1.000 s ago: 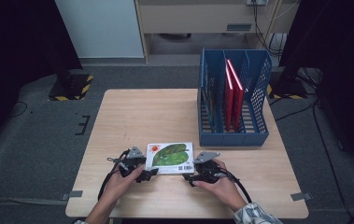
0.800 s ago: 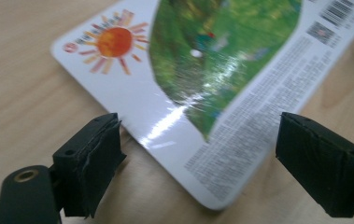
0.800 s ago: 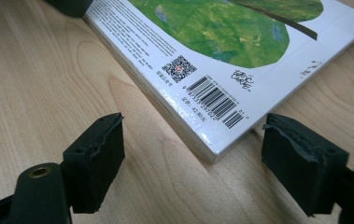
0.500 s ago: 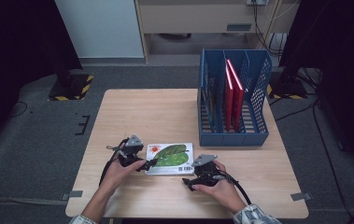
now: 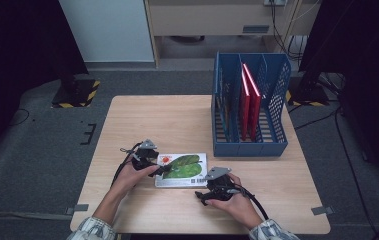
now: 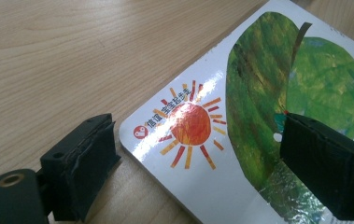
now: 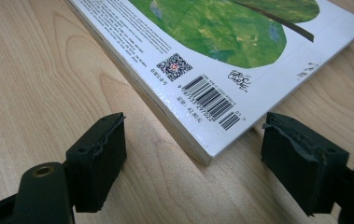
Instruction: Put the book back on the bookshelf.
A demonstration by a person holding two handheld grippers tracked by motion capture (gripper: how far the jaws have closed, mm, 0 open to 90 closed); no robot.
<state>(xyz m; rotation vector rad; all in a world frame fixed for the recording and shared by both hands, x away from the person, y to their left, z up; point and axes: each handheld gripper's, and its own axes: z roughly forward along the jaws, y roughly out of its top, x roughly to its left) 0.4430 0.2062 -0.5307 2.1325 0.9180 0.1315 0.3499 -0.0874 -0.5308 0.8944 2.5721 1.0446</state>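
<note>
- Picture book [image 5: 182, 169] lying flat on the wooden table [image 5: 177, 120], near the front edge, between the two hands; cover up, green leaf and orange sun printed on white.
- Left gripper [image 5: 163, 170] at the book's left end, held in the left hand [image 5: 132, 175]; jaws just been closing slightly after opening, now wide apart.
- In the left gripper view: one jaw down on the table just beside the book's corner [image 6: 240, 116], the other over the cover on the leaf print; pads not pressing the book, corner sitting in the gap.
- Right gripper [image 5: 201, 196] at the book's front right corner, held in the right hand [image 5: 237, 202]; jaws just been closing a little, standing wide.
- In the right gripper view: barcode corner of the book [image 7: 221, 60] pointing into the gap, both pads clear of it, low over the table.
- Blue file rack [image 5: 249, 145] at the table's right rear, well apart from the book; red books [image 5: 249, 100] upright inside, leaning slightly.
</note>
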